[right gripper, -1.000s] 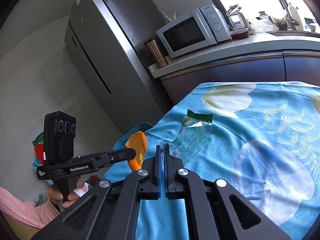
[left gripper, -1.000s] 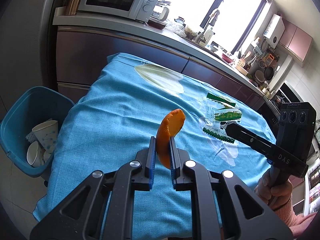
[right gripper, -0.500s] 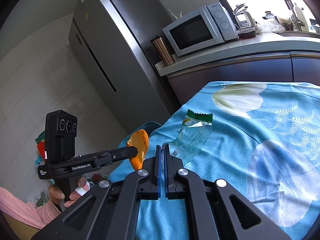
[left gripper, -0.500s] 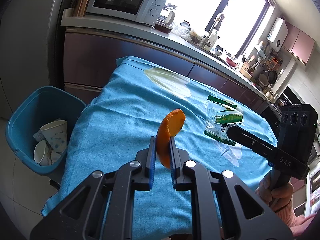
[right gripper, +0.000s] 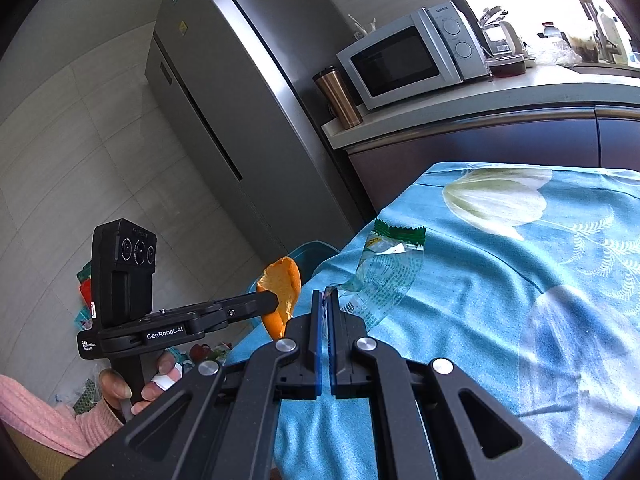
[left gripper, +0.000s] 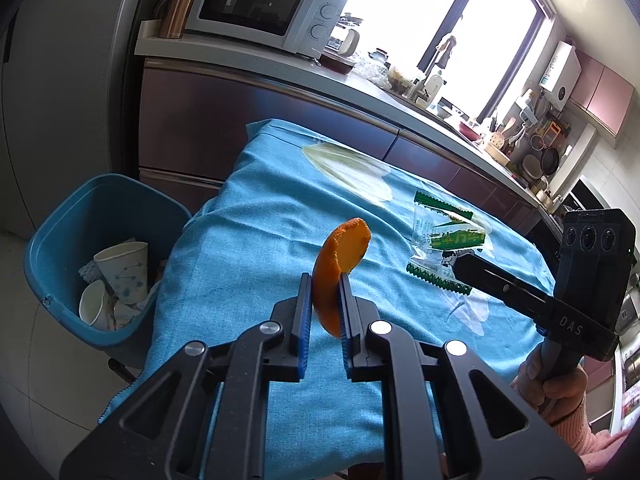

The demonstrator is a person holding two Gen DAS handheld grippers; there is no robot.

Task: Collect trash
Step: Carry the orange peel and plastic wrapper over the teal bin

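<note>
Orange peel (left gripper: 338,268) stands upright between the blue pads of the left gripper (left gripper: 324,300), which is nearly closed and pinches the peel by its lower part; the curved upper part sticks out above the fingertips. It hangs in the air over the near left part of the table, which is covered by a blue cloth (left gripper: 248,240) with a white flower print. A blue bin (left gripper: 60,248) stands on the floor just beside the table's left edge, and paper cups (left gripper: 120,276) lie inside it. The right gripper (right gripper: 325,300) has its pads pressed together on the corner of a clear plastic wrapper (right gripper: 384,276) with a green zigzag edge, whose far end lies over the cloth. In the left wrist view the same wrapper lies spread on the cloth, right of the peel, at the tip of the right gripper. A hand in a pink sleeve grips each handle. A microwave (left gripper: 260,4) and a copper tumbler (left gripper: 180,0) stand on the counter behind the table.
</note>
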